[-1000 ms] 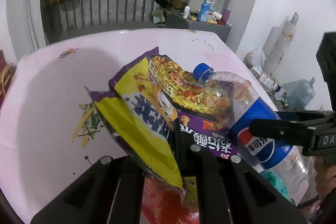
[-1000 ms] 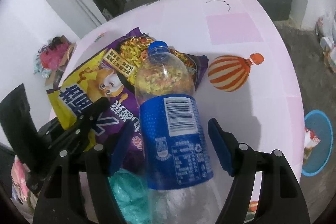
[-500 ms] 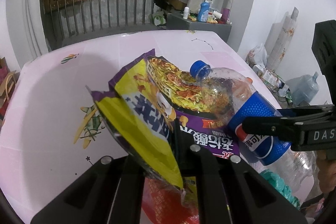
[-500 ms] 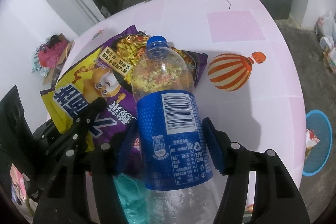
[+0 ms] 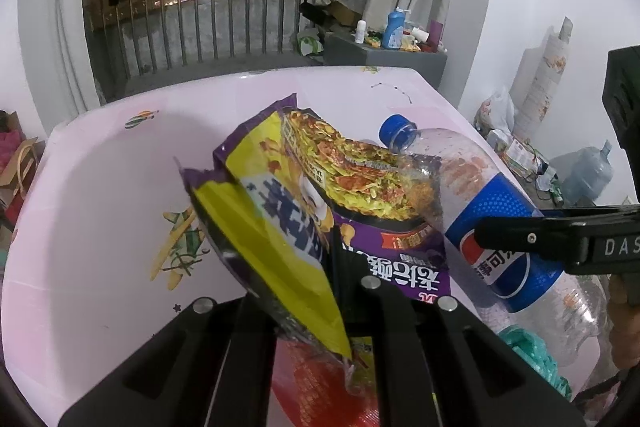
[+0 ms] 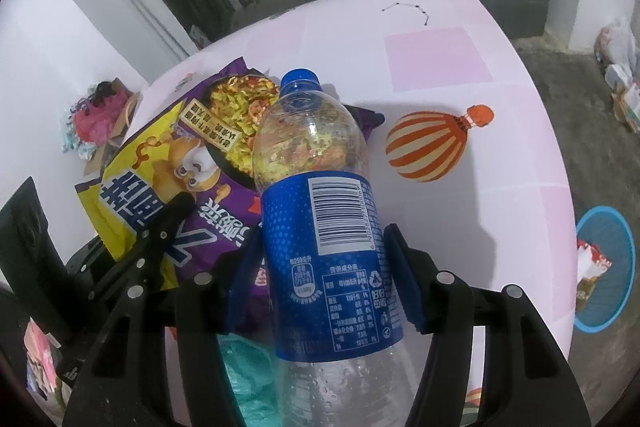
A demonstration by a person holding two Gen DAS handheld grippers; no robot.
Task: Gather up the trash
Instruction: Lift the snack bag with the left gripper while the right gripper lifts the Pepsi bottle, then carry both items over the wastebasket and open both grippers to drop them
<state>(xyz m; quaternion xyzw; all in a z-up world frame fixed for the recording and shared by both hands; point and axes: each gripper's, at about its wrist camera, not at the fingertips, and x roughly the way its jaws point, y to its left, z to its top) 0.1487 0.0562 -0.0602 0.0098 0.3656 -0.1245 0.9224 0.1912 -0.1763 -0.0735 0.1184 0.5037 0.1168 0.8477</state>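
My left gripper [image 5: 320, 259] is shut on a purple and yellow noodle packet [image 5: 304, 195] and holds it above the pink table [image 5: 100, 187]. My right gripper [image 6: 320, 251] is shut on an empty clear Pepsi bottle [image 6: 320, 235] with a blue label and blue cap, its blue pads [image 6: 400, 267] pressed on the label. The bottle [image 5: 480, 219] lies against the packet [image 6: 188, 187] in both views. The right gripper's finger [image 5: 540, 239] shows at the right of the left wrist view. The left gripper [image 6: 160, 227] shows at the left of the right wrist view.
A blue trash basket [image 6: 604, 323] with litter stands on the floor right of the table. A teal bag [image 6: 244, 375] lies under the bottle. A red wrapper [image 5: 320, 387] lies under the left gripper. A grey bench [image 5: 384, 55] with bottles stands beyond the table.
The right gripper's pads have closed onto the bottle's label. Both grippers have lifted a little with the packet and the bottle.
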